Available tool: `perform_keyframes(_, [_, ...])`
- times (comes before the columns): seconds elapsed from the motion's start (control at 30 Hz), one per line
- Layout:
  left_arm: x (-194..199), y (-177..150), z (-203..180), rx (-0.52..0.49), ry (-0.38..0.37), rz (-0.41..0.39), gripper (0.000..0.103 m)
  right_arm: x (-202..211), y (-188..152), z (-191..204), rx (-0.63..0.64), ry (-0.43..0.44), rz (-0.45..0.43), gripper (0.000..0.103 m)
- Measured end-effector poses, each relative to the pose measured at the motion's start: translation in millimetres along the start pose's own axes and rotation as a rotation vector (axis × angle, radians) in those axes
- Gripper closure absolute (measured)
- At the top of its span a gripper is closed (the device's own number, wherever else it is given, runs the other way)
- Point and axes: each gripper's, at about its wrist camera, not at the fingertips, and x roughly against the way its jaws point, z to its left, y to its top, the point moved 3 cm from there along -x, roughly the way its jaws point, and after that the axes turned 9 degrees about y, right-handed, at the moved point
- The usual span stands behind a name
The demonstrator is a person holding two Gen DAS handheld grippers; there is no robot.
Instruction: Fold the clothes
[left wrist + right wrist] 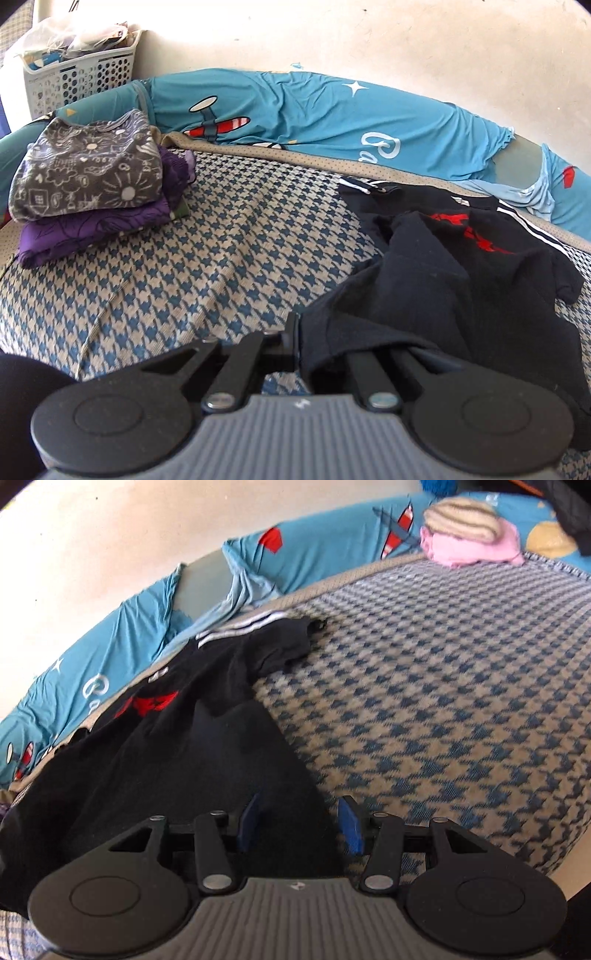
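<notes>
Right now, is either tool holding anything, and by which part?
The left tool is shut on an edge fold of the black shirt. The right tool is open, straddling the shirt's near edge without gripping it.

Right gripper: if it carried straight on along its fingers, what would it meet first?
Most likely the black shirt lying between the open right gripper fingers; depth past them is unclear.

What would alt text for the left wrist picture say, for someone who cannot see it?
The left tool, shut, pinches an edge of a black shirt with a red print, lying crumpled on a blue-and-beige checked bed cover. A stack of folded clothes sits at far left, a blue cartoon-print bolster along the wall.
</notes>
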Motion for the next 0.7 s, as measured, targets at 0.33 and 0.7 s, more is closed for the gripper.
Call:
perform_keyframes(0.33, [8.1,-4.4,16.8,0.027,0.018,0.029,0.101,9.6,1.5,8.0,0.015,0.078,-0.043,0.098])
perform_keyframes(0.7, [8.1,-17.4,12.1,-0.023,-0.021,0.051,0.094,48.4,30.0,-9.8,-0.056,-0.061,-0.276,0.1])
